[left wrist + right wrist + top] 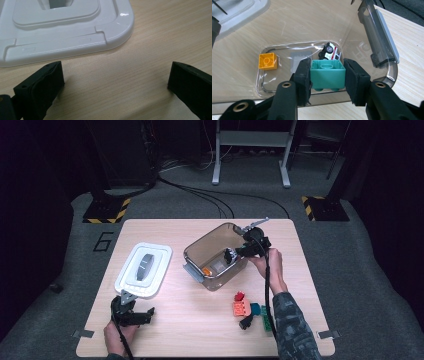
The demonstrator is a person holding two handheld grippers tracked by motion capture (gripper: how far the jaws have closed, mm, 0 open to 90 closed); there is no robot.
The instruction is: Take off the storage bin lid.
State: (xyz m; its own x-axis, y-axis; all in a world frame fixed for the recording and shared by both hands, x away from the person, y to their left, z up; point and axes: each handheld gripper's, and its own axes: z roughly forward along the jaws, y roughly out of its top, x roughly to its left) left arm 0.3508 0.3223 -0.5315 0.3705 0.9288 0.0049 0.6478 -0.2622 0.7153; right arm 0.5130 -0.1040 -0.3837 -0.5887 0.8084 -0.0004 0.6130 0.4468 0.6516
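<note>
Your right tongs [327, 75] clamped teal block [327, 76] by two flat sides, held low inside clear bin [384, 45], above its floor. Block looked light, rigid, smooth plastic; side grip suited it. Left tongs [115, 82] gaped wide, empty, over desk [162, 32] beside white lid [62, 32]. Toy car [329, 51] half hidden behind block; block's underside unseen.

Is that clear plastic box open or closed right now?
Open. The clear box has no cover on; its white lid lies flat on the table apart from it, to the left in the high view.
</note>
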